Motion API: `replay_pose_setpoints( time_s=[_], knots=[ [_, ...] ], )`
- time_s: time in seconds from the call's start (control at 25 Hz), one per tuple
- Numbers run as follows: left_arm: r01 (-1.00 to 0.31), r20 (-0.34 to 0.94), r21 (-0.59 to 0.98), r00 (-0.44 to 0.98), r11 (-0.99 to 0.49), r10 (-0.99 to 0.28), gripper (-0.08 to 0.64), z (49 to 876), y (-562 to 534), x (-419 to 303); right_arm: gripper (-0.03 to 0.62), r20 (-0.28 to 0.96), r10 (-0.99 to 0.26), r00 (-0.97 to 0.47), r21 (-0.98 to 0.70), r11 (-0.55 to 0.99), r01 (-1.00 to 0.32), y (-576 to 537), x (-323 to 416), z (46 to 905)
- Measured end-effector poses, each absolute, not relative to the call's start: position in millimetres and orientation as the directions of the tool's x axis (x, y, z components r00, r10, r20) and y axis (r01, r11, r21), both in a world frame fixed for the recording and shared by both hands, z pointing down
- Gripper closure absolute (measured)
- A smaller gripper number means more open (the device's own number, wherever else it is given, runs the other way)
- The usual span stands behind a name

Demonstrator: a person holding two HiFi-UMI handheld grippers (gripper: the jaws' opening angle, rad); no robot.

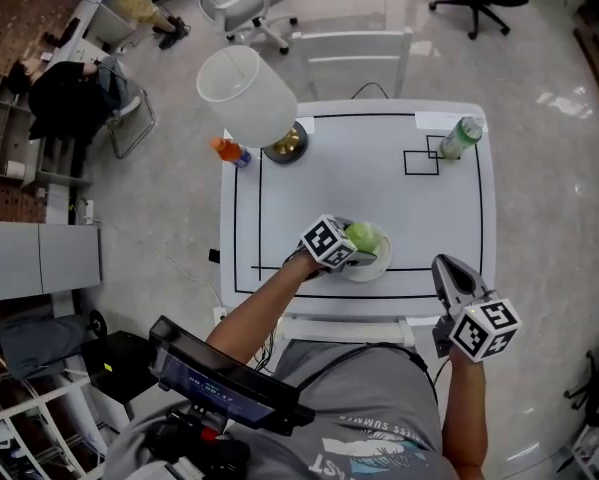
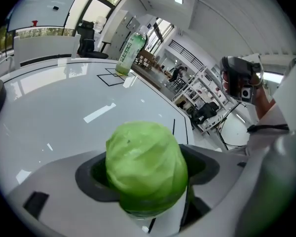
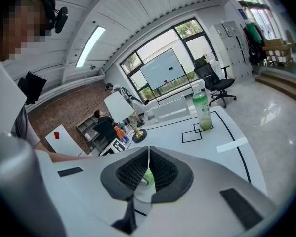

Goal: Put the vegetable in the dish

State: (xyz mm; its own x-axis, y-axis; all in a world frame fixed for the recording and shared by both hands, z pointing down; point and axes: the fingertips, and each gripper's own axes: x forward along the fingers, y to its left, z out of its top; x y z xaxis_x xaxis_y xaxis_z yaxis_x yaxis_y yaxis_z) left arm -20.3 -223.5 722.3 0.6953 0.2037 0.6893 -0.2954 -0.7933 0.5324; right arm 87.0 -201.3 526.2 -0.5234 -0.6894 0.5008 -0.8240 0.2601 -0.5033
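Note:
A round green cabbage (image 1: 362,236) rests in a small clear dish (image 1: 381,261) near the front edge of the white table (image 1: 379,168). My left gripper (image 1: 351,248) is over the dish with its jaws on either side of the cabbage (image 2: 145,164). A dark gap shows between each pad and the leaves, so it is open. The glass rim of the dish (image 2: 138,213) shows below the cabbage. My right gripper (image 1: 447,270) hangs off the table's front right corner, shut and empty; its pads (image 3: 148,174) meet.
A lamp with a white shade (image 1: 247,93) and a brass base (image 1: 287,144) stands at the table's back left, with an orange bottle (image 1: 229,151) beside it. A green bottle (image 1: 460,138) is at the back right by taped squares. A white chair (image 1: 349,53) stands behind the table.

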Motion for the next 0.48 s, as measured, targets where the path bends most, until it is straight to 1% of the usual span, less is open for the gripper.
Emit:
replay_pose_setpoints(
  time_s=[0.48],
  knots=[
    [-0.349,0.67,0.436,0.741,-0.83,0.04,0.142,722,-246,-30,0.584,0.515,-0.682,-0.519,-0.485,0.267,-0.833,-196,81,527]
  ],
)
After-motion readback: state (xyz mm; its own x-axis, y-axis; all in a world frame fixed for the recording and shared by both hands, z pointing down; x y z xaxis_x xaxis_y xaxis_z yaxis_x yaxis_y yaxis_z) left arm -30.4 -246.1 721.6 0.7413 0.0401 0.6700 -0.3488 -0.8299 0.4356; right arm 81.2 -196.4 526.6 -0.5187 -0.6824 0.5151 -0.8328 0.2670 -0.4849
